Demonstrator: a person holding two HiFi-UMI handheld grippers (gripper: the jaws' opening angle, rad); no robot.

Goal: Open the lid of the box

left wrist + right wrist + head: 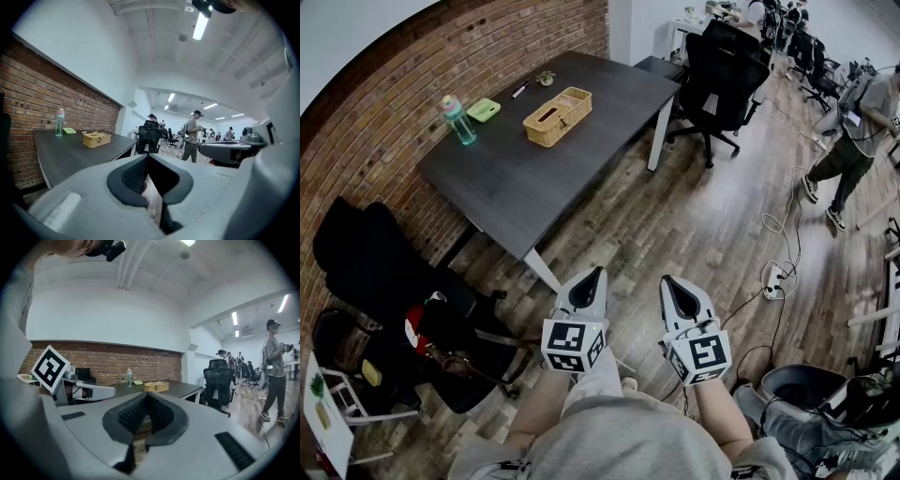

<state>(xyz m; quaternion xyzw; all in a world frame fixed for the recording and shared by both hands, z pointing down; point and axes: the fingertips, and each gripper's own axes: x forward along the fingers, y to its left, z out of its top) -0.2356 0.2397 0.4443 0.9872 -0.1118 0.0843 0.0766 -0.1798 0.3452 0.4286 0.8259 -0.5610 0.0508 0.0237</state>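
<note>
A woven yellow box [557,116] with a slotted lid lies on the dark table [516,178], far ahead of both grippers. The left gripper view shows the box [97,139] small at mid-left; the right gripper view shows the box [156,386] past the jaws. My left gripper [594,276] and right gripper [671,283] hang side by side over the wooden floor, well short of the table. Both are shut with nothing between the pads. In the left gripper view the left gripper [148,159] tips meet; in the right gripper view the right gripper [147,398] tips meet too.
On the table stand a green bottle [459,121], a green pad [484,110] and a pen [519,90]. Black office chairs [719,70] sit beyond the table's right end. A black chair with bags [412,319] stands at my left. Cables and a power strip [772,277] lie on the floor; a person [851,131] walks at right.
</note>
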